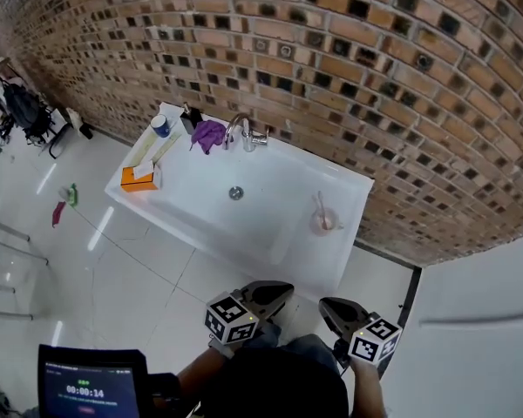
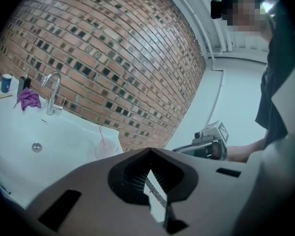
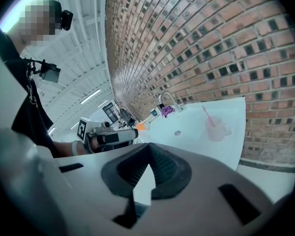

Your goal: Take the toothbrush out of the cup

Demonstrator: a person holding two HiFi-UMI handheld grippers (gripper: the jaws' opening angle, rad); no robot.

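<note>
- I am holding the left gripper low and near, close to my body on the near side of the white washbasin. Its fingers are clenching tip to tip with nothing between them.
- I am carrying the right gripper just beside it to the right. Its fingers are likewise pressing together on nothing.
- The pink toothbrush is standing head-up and leaning in the translucent pink cup. The cup is sitting on the flat right end of the washbasin, near the brick wall and well apart from both grippers.
- Nothing is touching the cup or the toothbrush, so I am judging the task as not yet begun; the reach, the grasp and the lift are all left to do.
- I am expecting the right gripper to be the handier one, since the cup is lying on its side. Its fingers would need to part before closing on the handle above the rim.
- The cup looks light, so I am counting on it possibly tipping or dragging if the toothbrush is pulled at a slant. The left gripper could be steadying it.
- At the far left, the faucet, a purple cloth and an orange tissue box are lying clear of that path.
</note>
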